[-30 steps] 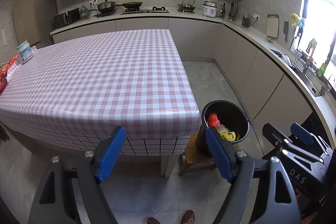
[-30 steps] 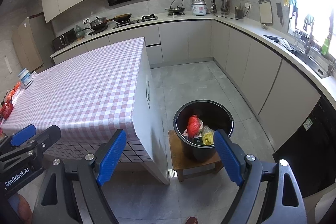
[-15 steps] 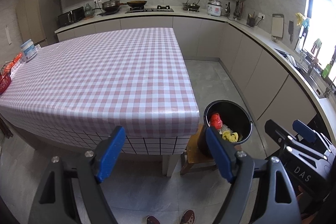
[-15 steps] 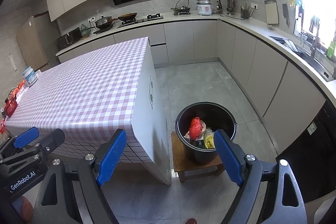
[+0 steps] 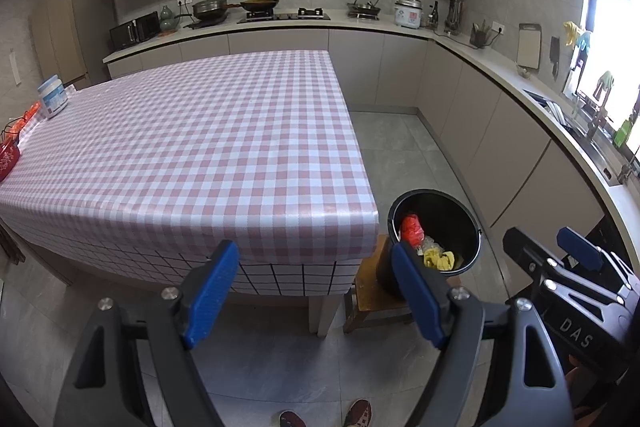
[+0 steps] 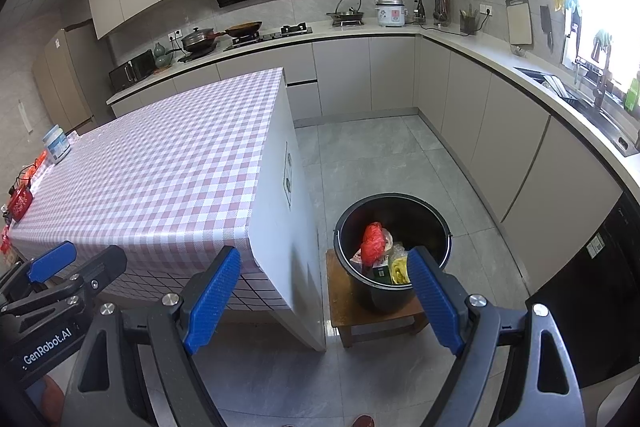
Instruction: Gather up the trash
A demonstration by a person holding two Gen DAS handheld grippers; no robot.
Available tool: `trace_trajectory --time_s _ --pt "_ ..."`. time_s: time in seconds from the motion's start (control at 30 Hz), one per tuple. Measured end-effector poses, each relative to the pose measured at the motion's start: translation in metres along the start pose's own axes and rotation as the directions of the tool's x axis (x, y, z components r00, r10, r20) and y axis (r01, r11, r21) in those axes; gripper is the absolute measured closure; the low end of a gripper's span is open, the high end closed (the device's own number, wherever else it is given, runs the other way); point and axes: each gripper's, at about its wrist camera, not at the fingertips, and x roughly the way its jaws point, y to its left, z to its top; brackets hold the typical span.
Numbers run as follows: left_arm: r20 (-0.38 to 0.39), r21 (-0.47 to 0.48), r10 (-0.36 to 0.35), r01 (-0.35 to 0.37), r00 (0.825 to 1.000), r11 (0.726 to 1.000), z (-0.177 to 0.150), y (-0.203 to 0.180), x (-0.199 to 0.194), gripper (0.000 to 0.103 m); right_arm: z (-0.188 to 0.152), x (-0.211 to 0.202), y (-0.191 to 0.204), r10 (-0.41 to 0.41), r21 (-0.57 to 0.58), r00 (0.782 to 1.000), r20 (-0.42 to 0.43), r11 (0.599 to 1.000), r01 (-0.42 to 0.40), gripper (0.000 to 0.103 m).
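A black bucket [image 6: 434, 223] stands on a low wooden stool [image 6: 340, 311] beside the table's near right corner; it also shows in the left wrist view [image 5: 452, 215]. In it lie a red bag [image 6: 372, 241], yellow trash [image 6: 400, 269] and other wrappers. My left gripper [image 5: 316, 279] is open and empty, held above the floor before the table's front edge. My right gripper [image 6: 320, 285] is open and empty, held back from the bucket and above the floor. Each gripper shows at the edge of the other's view.
The table with a pink checked cloth [image 5: 192, 147] carries a white tub [image 5: 52, 101] and red packets [image 5: 8, 157] at its far left edge. Kitchen counters [image 6: 500, 67] run along the back and right walls. Grey tiled floor [image 6: 380, 155] lies between the table and the cabinets.
Both grippers have risen and drawn back slightly, so the table and bucket sit a little lower in view. Both stay open and empty.
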Motion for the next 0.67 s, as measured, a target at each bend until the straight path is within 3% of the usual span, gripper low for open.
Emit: trace_trajectory --time_s 0.33,0.5,0.67 --pt "-0.013 -0.003 -0.006 0.006 1.000 1.000 0.002 0.002 0.006 0.022 0.003 0.006 0.001 -0.006 0.003 1.000 -0.004 1.000 0.006 0.016" --pt "0.007 0.001 -0.056 0.056 0.998 0.998 -0.001 0.004 0.009 0.023 0.004 0.009 0.003 -0.013 -0.004 1.000 -0.002 1.000 0.013 0.016" --pt "0.010 0.021 -0.045 0.045 0.999 0.999 0.004 0.002 0.008 0.021 0.006 0.012 0.003 -0.016 0.000 1.000 -0.002 1.000 0.016 0.016"
